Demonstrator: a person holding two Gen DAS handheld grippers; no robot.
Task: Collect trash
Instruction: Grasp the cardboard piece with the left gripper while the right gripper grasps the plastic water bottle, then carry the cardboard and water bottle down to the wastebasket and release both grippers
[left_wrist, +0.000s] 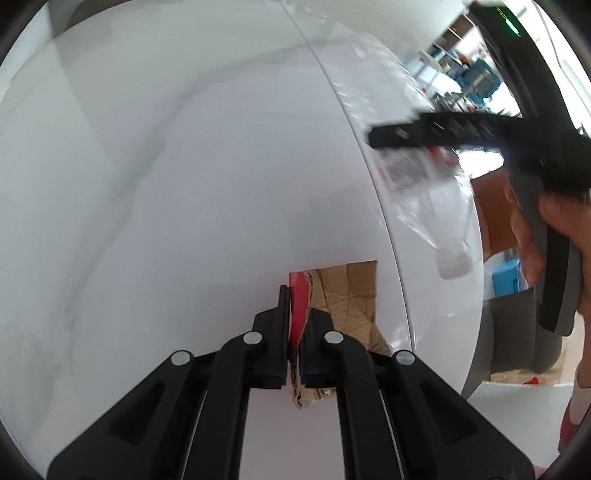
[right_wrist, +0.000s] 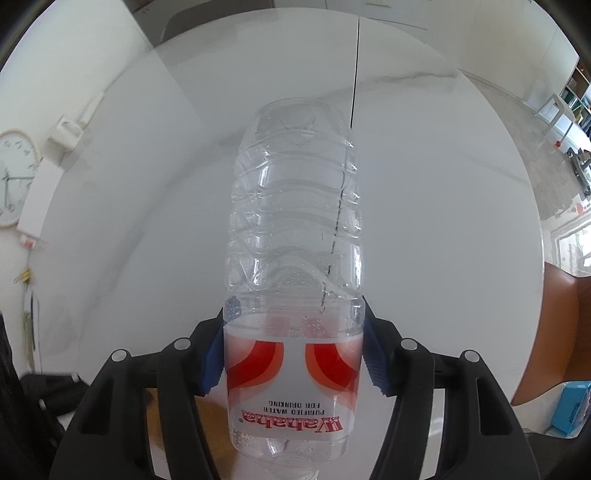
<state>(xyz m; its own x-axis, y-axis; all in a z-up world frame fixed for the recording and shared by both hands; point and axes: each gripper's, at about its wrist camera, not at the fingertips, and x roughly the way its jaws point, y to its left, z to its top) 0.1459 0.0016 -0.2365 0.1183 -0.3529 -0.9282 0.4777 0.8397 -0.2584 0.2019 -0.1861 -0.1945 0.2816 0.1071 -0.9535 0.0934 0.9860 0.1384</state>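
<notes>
A torn brown cardboard scrap with a red printed face stands pinched between the fingers of my left gripper, which is shut on it just above the white marble table. My right gripper is shut on a clear plastic water bottle. Its blue pads press both sides of the red-and-white label, and the bottle's base points away from the camera. In the left wrist view the same bottle hangs blurred under the right gripper, over the table's right part, with a hand on the handle.
A thin seam runs across the table. An orange chair and a blue box sit past its right edge. A wall clock hangs at the left. A grey chair stands beside the table.
</notes>
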